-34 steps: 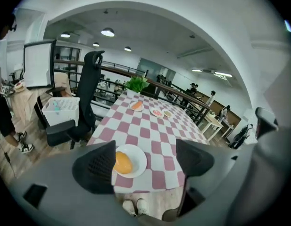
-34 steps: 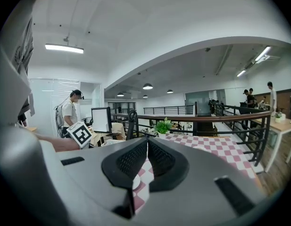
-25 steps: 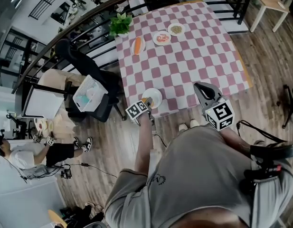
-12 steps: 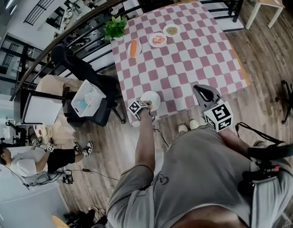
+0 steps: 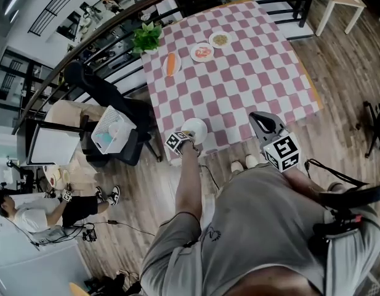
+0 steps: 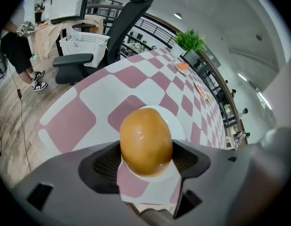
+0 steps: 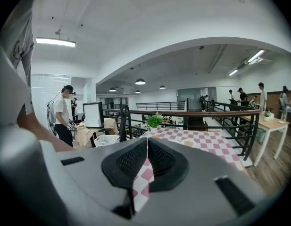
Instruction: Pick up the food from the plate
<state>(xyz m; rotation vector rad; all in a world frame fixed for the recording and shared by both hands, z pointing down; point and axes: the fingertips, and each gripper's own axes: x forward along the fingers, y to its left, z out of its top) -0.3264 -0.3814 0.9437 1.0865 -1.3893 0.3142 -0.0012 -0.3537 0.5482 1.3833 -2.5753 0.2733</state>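
Now left gripper (image 6: 146, 160) jaws just closing onto bun (image 6: 146, 140) on plate (image 6: 177, 126); squeeze gently, lift straight. Right gripper (image 7: 147, 149) pressed together, empty.

Food (image 6: 146, 142) on plate (image 5: 199, 130) @ table's (image 5: 251, 73) near-L corner; plant (image 5: 146, 39) far-L corner.

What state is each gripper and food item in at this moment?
left gripper: jaws have just been closing, pads on the bread roll
bread roll: between the jaws, resting on the white plate
right gripper: shut, empty
carrot: lying flat, untouched
potted plant: upright
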